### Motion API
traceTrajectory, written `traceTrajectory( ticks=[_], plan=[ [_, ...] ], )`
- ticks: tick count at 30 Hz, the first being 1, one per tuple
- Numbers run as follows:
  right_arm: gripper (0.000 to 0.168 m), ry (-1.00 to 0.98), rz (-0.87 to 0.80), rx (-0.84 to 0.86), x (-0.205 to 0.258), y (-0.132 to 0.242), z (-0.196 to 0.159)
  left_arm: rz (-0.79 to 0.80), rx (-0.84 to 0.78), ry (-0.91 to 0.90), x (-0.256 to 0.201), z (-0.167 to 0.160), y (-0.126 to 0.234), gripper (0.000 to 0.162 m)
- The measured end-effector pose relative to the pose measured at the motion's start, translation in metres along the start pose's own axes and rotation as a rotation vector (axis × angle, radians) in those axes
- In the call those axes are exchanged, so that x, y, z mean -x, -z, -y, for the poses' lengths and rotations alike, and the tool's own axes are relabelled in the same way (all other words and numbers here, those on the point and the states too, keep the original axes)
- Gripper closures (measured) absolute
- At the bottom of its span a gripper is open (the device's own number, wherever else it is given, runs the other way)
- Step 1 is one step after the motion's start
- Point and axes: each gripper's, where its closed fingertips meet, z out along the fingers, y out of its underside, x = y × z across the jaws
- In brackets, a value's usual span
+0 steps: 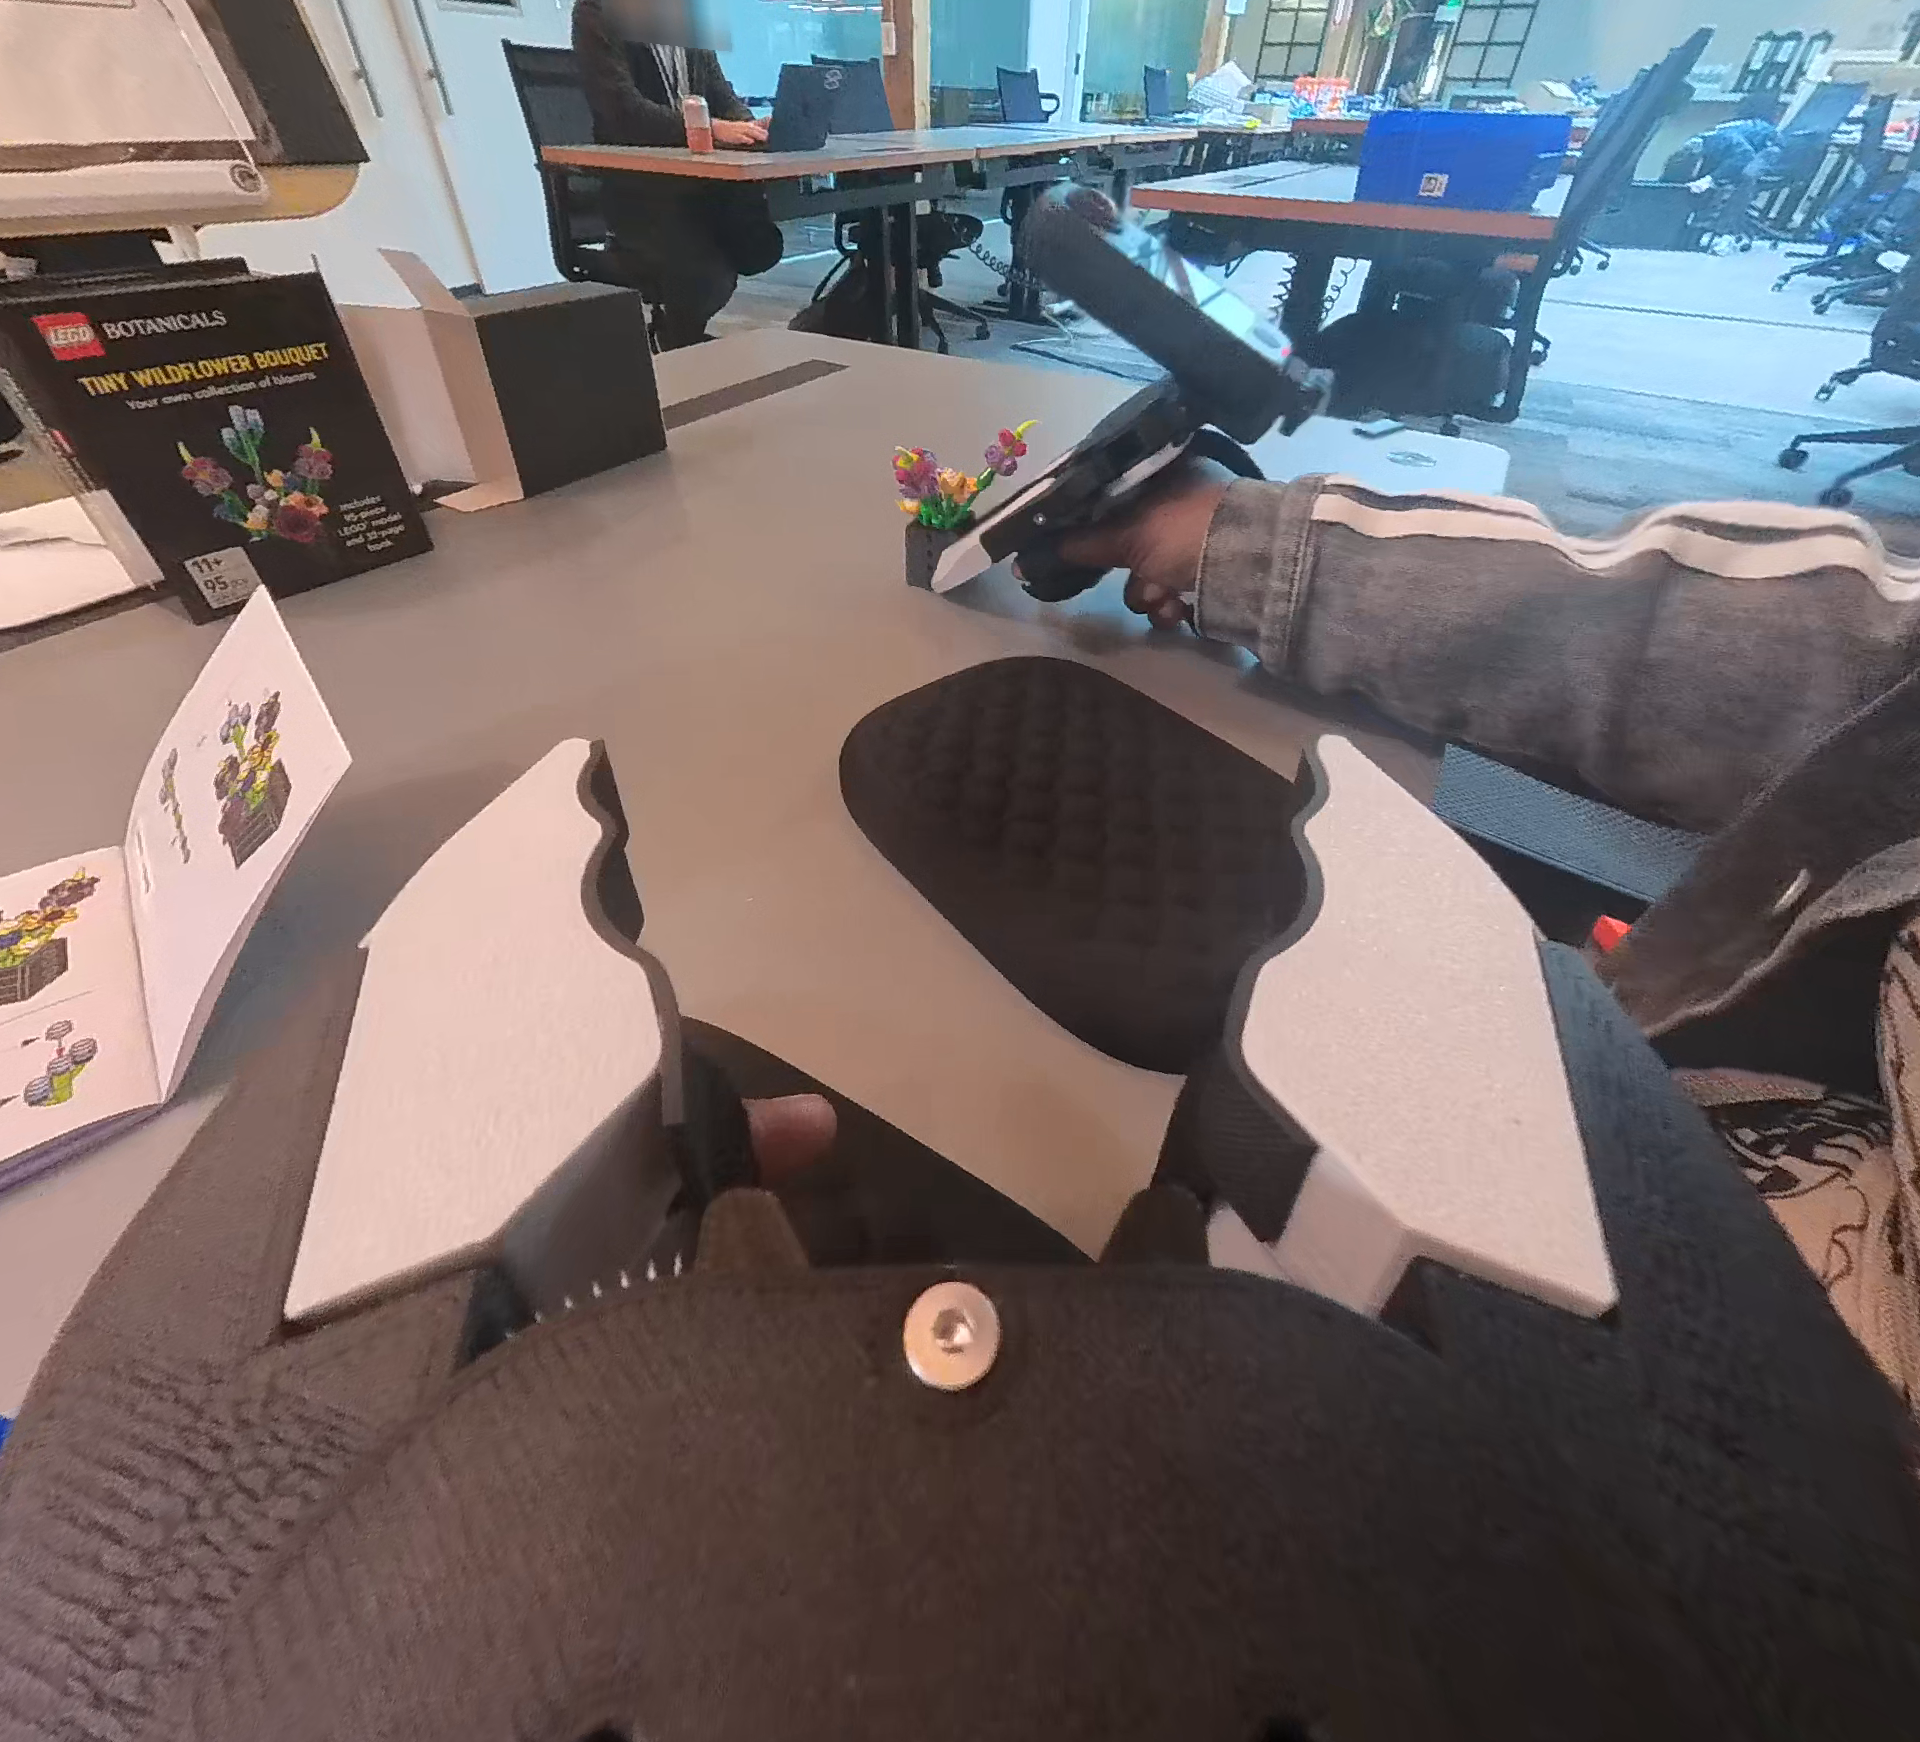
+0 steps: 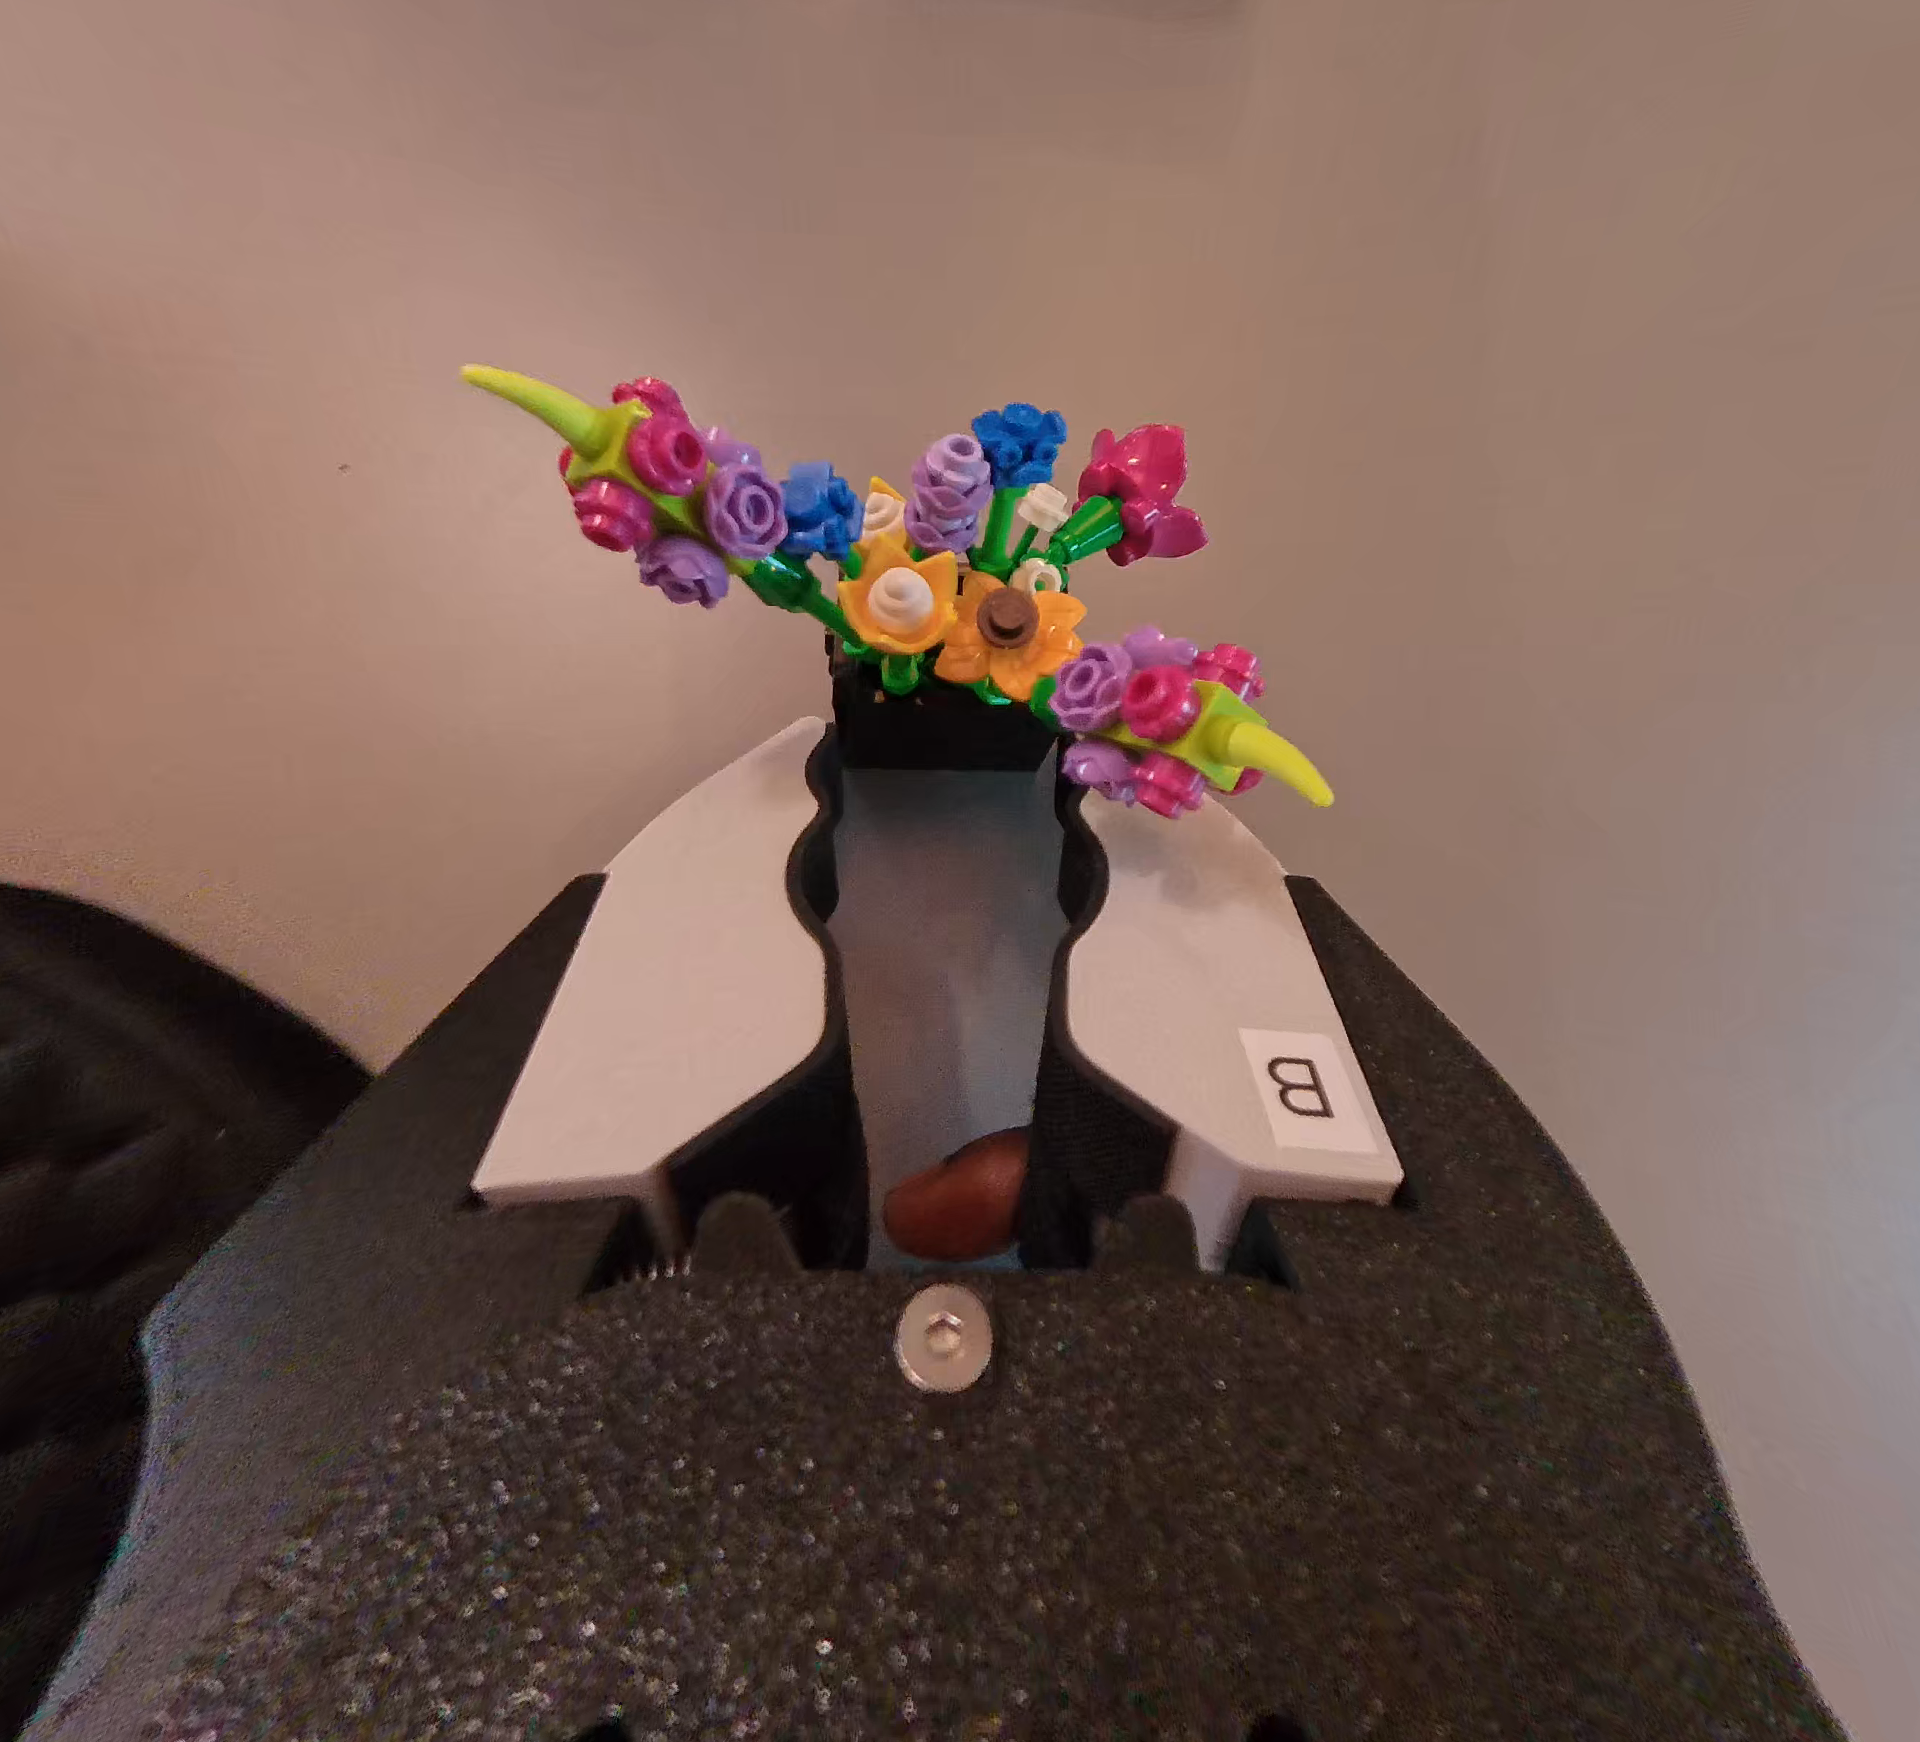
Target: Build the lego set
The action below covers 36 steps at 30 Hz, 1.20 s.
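Observation:
The built lego flower bouquet [image 2: 935, 570] stands upright in its small black box base [image 2: 940, 736] on the grey table [image 2: 1455, 342]. My right gripper [image 2: 940, 757] is shut on that base, one fingertip on each side. In the left wrist view the bouquet [image 1: 951, 487] sits at mid-table with the right gripper [image 1: 961, 565] against its base and low on the table, held by a hand in a denim sleeve. My left gripper [image 1: 956, 757] is open and empty, above the near table, well short of the bouquet.
A black textured mat [image 1: 1060, 861] lies just ahead of the left gripper. The open instruction booklet [image 1: 135, 913] and the black set box [image 1: 218, 435] are at the left. An open black carton [image 1: 561, 383] stands behind. A person sits at a far desk [image 1: 831, 154].

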Motion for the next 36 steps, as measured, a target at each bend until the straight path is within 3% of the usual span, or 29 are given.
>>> traceTrajectory(
  ticks=[17, 21, 29, 36],
  plan=[
    [0.129, 0.078, 0.147, 0.001, -0.035, -0.081, 0.062, 0.008, 0.059, 0.027, 0.01, -0.007, -0.014, 0.042],
    [0.117, 0.068, 0.153, 0.005, -0.036, -0.081, 0.062, 0.016, 0.06, 0.015, 0.012, 0.0, -0.014, 0.042],
    [0.083, -0.033, 0.135, -0.109, -0.032, -0.035, 0.051, 0.072, 0.067, 0.025, 0.029, 0.005, -0.008, 0.042],
    [0.081, -0.09, 0.247, -0.51, 0.014, 0.049, 0.088, 0.115, 0.07, 0.036, 0.042, 0.011, 0.004, 0.047]
  ],
)
